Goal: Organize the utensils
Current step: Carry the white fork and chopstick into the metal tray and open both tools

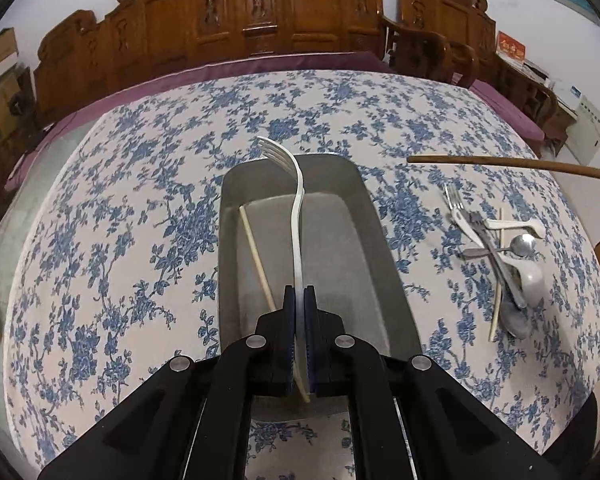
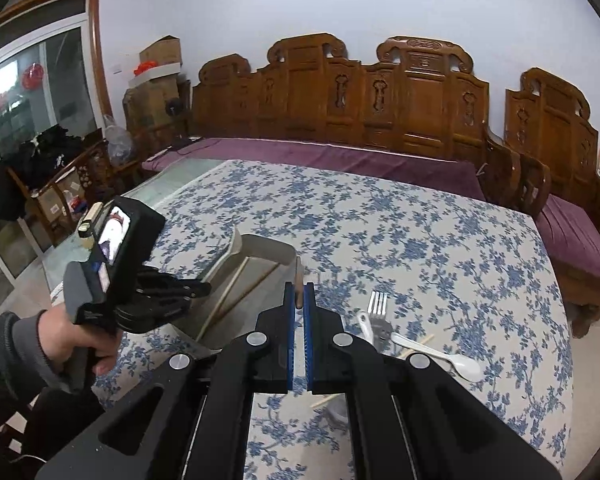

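Note:
My left gripper (image 1: 299,294) is shut on a white plastic fork (image 1: 296,204) and holds it over the grey metal tray (image 1: 364,216), tines pointing away. A pale chopstick (image 1: 257,256) lies in the tray. My right gripper (image 2: 299,290) is shut on a brown chopstick (image 2: 298,280); that stick also shows in the left wrist view (image 1: 512,164), held in the air to the right of the tray. A pile of utensils (image 1: 500,256) lies on the cloth right of the tray: a metal fork (image 2: 378,304), a white spoon (image 2: 440,354), more spoons and chopsticks.
The table has a blue floral cloth (image 1: 140,208). A carved wooden bench (image 2: 380,104) with purple cushions runs along its far side. The person's left hand and left gripper body (image 2: 112,268) are to the left of the tray (image 2: 260,252) in the right wrist view.

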Available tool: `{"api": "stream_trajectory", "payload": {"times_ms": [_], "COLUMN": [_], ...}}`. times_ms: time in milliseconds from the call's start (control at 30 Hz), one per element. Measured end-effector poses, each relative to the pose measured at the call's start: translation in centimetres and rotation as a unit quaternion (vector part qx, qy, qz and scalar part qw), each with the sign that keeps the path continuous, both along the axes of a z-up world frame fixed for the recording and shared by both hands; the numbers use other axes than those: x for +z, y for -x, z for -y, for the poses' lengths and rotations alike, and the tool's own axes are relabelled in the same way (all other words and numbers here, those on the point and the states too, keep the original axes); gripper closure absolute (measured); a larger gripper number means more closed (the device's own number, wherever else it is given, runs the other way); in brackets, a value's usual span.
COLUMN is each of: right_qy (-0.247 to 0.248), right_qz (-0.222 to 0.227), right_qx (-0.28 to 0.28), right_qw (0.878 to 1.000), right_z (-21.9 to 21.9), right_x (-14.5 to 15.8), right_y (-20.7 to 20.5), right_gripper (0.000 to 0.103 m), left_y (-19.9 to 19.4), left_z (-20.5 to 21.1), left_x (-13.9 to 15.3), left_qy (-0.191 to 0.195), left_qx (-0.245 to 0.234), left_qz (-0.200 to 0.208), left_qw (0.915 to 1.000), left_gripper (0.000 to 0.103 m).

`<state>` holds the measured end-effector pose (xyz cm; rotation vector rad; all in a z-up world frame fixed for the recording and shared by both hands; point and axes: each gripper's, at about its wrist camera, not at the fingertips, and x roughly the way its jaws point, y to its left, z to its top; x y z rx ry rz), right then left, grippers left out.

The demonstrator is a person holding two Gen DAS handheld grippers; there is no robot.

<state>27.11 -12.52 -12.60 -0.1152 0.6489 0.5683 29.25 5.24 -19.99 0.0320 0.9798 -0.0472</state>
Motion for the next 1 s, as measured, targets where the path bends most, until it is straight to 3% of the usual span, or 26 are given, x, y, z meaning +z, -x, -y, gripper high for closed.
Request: {"api": "stream_trajectory", "payload": {"times_ms": [333, 500, 1000], "right_qy": [0.015, 0.032, 0.086], "right_qz": [-0.003, -0.006, 0.003], "right_qx": [0.022, 0.030, 0.005], "right_qw": [1.000, 0.999, 0.996], "right_z": [-3.9, -6.3, -11.8], "right_x": [-0.7, -1.9, -5.5], "right_y": [0.1, -0.3, -3.4], "right_gripper": [0.098, 0.098, 0.098], "left_y": [0.2, 1.0, 3.4], "left_z": [-1.8, -3.0, -6.0], "left_x": [-0.6, 0.5, 3.5], "left_qy": [0.010, 0.013, 0.011], "left_qx": [0.013, 0.016, 0.016], "left_qz": [-0.005, 0.009, 0.039], "left_qw": [0.9999, 0.9997, 0.9990], "left_gripper": [0.098, 0.091, 0.090]}}
